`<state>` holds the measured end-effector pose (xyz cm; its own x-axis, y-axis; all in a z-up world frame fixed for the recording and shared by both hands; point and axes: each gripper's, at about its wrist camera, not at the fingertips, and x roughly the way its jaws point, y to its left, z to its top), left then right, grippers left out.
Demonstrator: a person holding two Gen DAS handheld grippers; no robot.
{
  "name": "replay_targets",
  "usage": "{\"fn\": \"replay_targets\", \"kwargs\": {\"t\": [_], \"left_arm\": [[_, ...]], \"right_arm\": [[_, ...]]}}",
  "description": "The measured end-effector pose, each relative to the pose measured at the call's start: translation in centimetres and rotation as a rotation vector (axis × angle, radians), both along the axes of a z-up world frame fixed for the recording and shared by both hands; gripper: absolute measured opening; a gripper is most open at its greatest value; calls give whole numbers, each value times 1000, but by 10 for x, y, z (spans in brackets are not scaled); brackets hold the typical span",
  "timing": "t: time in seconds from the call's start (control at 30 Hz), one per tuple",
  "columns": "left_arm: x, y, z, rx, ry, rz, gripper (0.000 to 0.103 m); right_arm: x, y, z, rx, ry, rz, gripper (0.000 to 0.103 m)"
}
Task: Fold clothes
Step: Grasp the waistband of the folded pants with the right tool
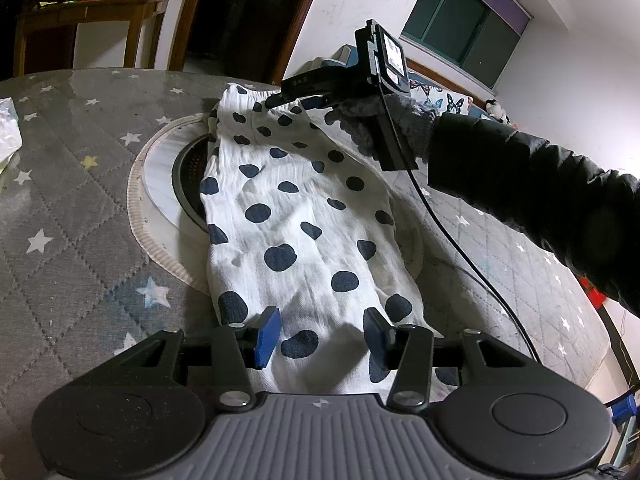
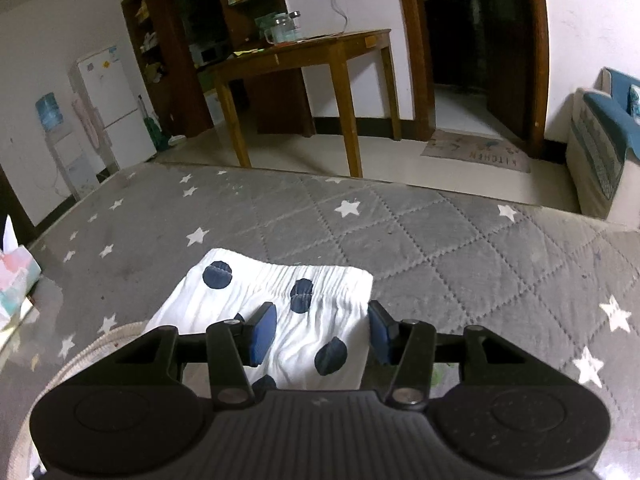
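We see the spotted garment (image 1: 304, 216) lying lengthwise across the round inset (image 1: 160, 184) in the grey star-quilted table cover (image 1: 72, 184), its gathered waistband (image 2: 296, 276) at the far end from that inset's near rim. It looks to us light, thin and limp, so it should crease readily and sag unless held at two corners. Our left gripper (image 1: 320, 340) and right gripper (image 2: 318, 338) both stand wide open, gripping nothing, at opposite ends; we would pinch the waistband and hem corners.

White walls, wooden table (image 2: 316, 46) w/ jars, fridge (image 2: 114, 100), dark window (image 1: 464, 26).
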<state>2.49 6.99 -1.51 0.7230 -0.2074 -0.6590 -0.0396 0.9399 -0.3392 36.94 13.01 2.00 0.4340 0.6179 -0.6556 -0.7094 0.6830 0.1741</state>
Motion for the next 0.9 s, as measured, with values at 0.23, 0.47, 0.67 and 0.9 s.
{"fn": "replay_targets", "kwargs": {"t": [0.23, 0.47, 0.67, 0.9], "left_arm": [[0, 0, 0, 2, 0, -1, 50], [1, 0, 0, 3, 2, -3, 50], [0, 1, 1, 0, 0, -6, 50], [1, 4, -1, -4, -1, -7, 50]], "right_arm": [[4, 0, 4, 9, 2, -13, 39], [9, 1, 0, 23, 9, -19, 45], [9, 0, 2, 25, 15, -2, 33], [17, -15, 4, 84, 50, -20, 49]]}}
